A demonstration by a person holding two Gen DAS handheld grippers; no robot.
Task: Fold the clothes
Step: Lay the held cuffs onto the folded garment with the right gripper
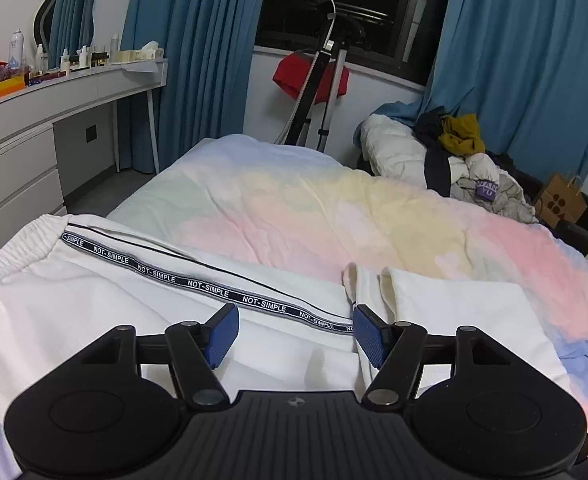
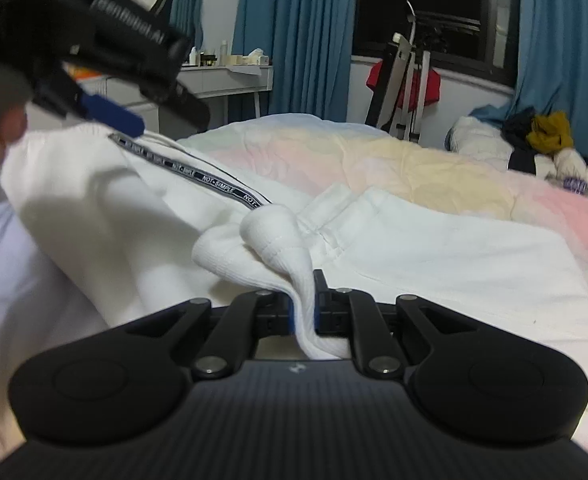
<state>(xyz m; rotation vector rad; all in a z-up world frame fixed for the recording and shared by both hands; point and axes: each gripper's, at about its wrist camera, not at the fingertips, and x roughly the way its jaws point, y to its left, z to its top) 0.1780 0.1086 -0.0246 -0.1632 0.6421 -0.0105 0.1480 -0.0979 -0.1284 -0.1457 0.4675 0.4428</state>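
Spread across a pastel bed [image 1: 294, 208], soft, light white trousers [image 1: 93, 300] (limp, best taken by waistband or cuffs) are laid lengthwise, waistband left, stripe running right, while a ribbed cuff [image 2: 277, 248] is pinched by the right gripper [image 2: 304, 312] and nothing is held by the wide-apart left gripper [image 1: 296, 330].
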